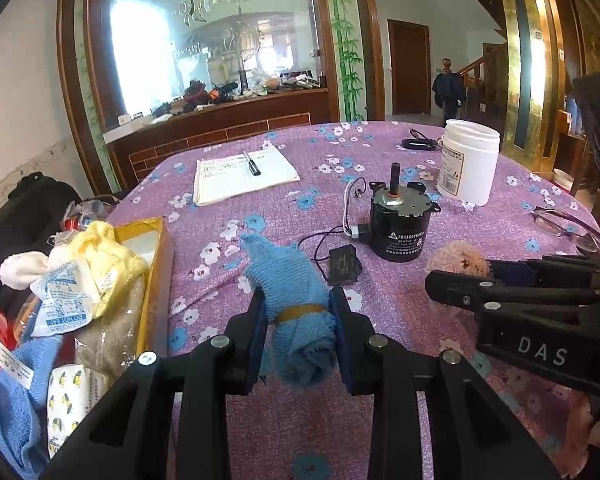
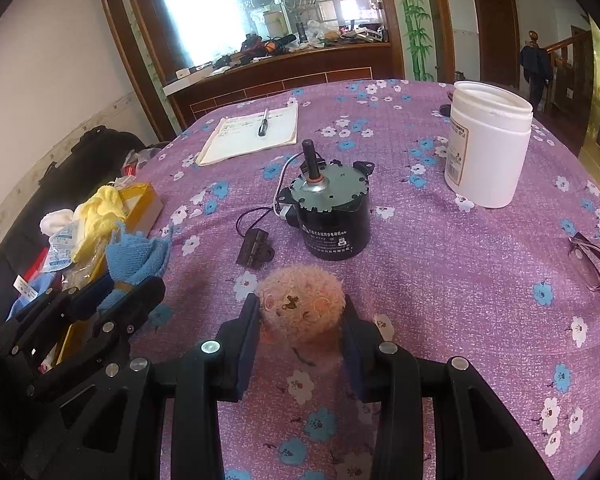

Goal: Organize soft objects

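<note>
At the far left edge of the tabletop (image 1: 480,240), which is covered in a purple cloth with blue and white flowers, a yellow-rimmed box (image 1: 156,264) sits among a heap of soft things: a yellow cloth (image 1: 104,256), a white sock (image 1: 20,270), a blue towel (image 1: 16,396) and a white desiccant packet (image 1: 62,298). Just right of the box, the left gripper (image 1: 300,316) has its fingers (image 1: 256,332) pressed against both sides of a rolled blue cloth (image 1: 292,280), which is bound with a tan band and sticks up and forward from between them. Farther back on the cloth lies a white notepad (image 1: 244,174) with a pen (image 1: 251,162) resting on it. Near the middle stands a black electric motor (image 1: 400,224) with an upright shaft, its wires leading to a small black capacitor (image 1: 342,266) lying just beside it. To the right, the right gripper (image 2: 300,312) has its fingers (image 2: 248,336) closed around a fluffy pink plush ball (image 2: 300,302), which sits low over the tabletop; whether it touches the cloth cannot be told. Behind it to the right stands an open white plastic jar (image 2: 488,144), and a pair of glasses (image 2: 596,268) lies near the right edge.
</note>
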